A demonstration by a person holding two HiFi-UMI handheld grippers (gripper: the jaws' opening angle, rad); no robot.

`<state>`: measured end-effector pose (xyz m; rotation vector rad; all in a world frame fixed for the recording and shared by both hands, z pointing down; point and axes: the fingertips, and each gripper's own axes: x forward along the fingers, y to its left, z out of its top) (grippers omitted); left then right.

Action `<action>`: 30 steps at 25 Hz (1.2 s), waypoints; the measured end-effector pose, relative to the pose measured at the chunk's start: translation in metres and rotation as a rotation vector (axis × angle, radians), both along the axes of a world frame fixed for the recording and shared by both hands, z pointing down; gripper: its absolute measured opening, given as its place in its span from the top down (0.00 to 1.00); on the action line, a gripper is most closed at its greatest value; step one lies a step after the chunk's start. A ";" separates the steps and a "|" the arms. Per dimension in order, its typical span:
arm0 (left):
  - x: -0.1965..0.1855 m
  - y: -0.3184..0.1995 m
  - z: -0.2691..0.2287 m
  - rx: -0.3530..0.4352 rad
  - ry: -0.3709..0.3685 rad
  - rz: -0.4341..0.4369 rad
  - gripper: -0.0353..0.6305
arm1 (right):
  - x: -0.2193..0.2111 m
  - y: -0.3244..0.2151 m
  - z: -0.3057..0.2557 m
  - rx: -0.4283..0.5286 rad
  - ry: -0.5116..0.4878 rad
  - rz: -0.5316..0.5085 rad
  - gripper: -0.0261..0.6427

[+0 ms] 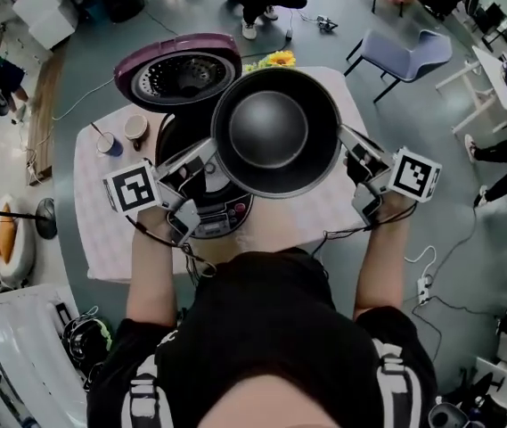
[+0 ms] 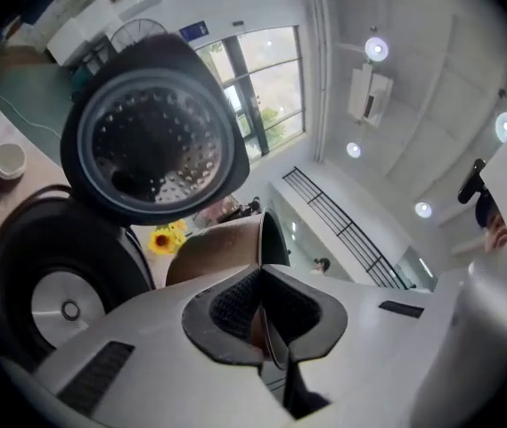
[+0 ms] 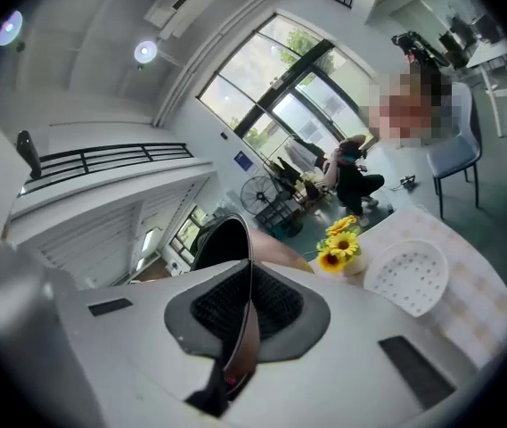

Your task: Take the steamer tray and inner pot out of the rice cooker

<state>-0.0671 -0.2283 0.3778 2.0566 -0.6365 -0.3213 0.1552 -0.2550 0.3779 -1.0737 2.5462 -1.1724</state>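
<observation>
The dark inner pot (image 1: 275, 132) hangs above the table, gripped at its rim from both sides. My left gripper (image 1: 210, 154) is shut on the pot's left rim (image 2: 269, 328), and the pot's copper-coloured wall (image 2: 222, 248) shows beyond the jaws. My right gripper (image 1: 346, 141) is shut on the right rim (image 3: 240, 328). Below the pot stands the open rice cooker (image 1: 207, 205) with its lid (image 1: 177, 74) tipped back; its hollow (image 2: 57, 301) shows a bare heating plate. The white perforated steamer tray (image 3: 406, 277) lies on the tablecloth beside the sunflowers (image 3: 340, 239).
A cup (image 1: 135, 130) and a blue cup (image 1: 108, 144) stand at the table's far left. Sunflowers (image 1: 278, 59) sit at the table's far edge. A blue chair (image 1: 404, 56) stands beyond the table to the right. Cables trail on the floor.
</observation>
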 end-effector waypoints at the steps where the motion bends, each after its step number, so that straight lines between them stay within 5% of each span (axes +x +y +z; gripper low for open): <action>1: 0.015 -0.001 0.006 -0.019 -0.003 0.025 0.94 | 0.016 0.004 0.004 -0.011 0.004 0.029 0.95; 5: 0.065 -0.008 0.037 -0.067 -0.108 0.102 0.94 | 0.075 0.016 0.024 -0.049 0.025 0.118 0.95; 10: 0.125 -0.008 0.070 -0.137 -0.136 0.198 0.94 | 0.129 0.028 0.050 -0.082 -0.015 0.176 0.94; 16: 0.185 -0.002 0.122 -0.258 -0.205 0.283 0.94 | 0.215 0.051 0.127 -0.287 0.181 0.334 0.94; 30: 0.239 -0.004 0.259 -0.521 -0.432 0.257 0.93 | 0.250 0.044 0.265 -0.485 0.092 0.198 0.94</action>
